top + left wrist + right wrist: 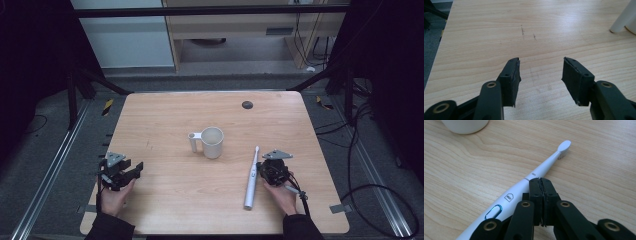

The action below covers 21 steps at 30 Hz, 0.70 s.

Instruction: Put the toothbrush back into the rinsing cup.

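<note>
Your desk is bare pale wood, dark floor all round. Near its left edge your left gripper rests with jaws apart, nothing between them. At the centre stands a white mug. Towards the right edge lies the electric toothbrush, head pointing away from you; your right gripper sits just beside its handle, jaws pressed together on nothing. Approach like that and you will likely nudge or roll the brush instead of grasping it.
</note>
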Tool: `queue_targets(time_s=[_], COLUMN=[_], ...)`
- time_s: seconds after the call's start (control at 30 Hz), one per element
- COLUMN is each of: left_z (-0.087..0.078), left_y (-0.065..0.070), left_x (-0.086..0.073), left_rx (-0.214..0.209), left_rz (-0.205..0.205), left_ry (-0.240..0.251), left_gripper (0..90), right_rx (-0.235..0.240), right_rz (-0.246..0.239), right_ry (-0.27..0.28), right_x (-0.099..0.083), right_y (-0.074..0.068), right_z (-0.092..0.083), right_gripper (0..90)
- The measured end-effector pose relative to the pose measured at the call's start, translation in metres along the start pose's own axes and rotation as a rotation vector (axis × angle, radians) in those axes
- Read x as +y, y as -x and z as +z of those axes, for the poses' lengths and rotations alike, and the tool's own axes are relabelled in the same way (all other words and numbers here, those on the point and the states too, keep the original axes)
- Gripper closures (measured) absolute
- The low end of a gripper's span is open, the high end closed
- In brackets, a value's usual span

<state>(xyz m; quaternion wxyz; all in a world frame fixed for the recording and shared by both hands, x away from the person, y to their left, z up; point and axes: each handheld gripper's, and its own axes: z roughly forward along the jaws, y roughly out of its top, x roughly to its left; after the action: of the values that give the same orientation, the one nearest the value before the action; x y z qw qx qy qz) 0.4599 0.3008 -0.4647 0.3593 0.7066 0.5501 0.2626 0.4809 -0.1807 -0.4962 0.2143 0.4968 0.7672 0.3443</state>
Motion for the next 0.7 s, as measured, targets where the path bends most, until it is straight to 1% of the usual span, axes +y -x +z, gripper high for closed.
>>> queue_targets(time_s=[0.3,0.5,0.7], left_z=[0.000,0.000,0.000], left_y=[0.000,0.000,-0.001], left_x=[0.000,0.000,0.000], left_rx=[-0.002,-0.002,-0.002], left_rz=[-0.002,-0.003,-0.004], left_ry=[-0.002,-0.002,-0.001], left_gripper=[47.2,47.5,47.6], right_rx=[0.014,0.023,0.037], right_rz=[-0.012,-0.005,-0.020], right_ry=[0.005,0.014,0.014], right_x=[0.002,0.006,0.013], right_y=[-0.007,-0.009,-0.017], right_z=[0.004,0.005,0.012], right_gripper=[88.2,88.4,88.5])
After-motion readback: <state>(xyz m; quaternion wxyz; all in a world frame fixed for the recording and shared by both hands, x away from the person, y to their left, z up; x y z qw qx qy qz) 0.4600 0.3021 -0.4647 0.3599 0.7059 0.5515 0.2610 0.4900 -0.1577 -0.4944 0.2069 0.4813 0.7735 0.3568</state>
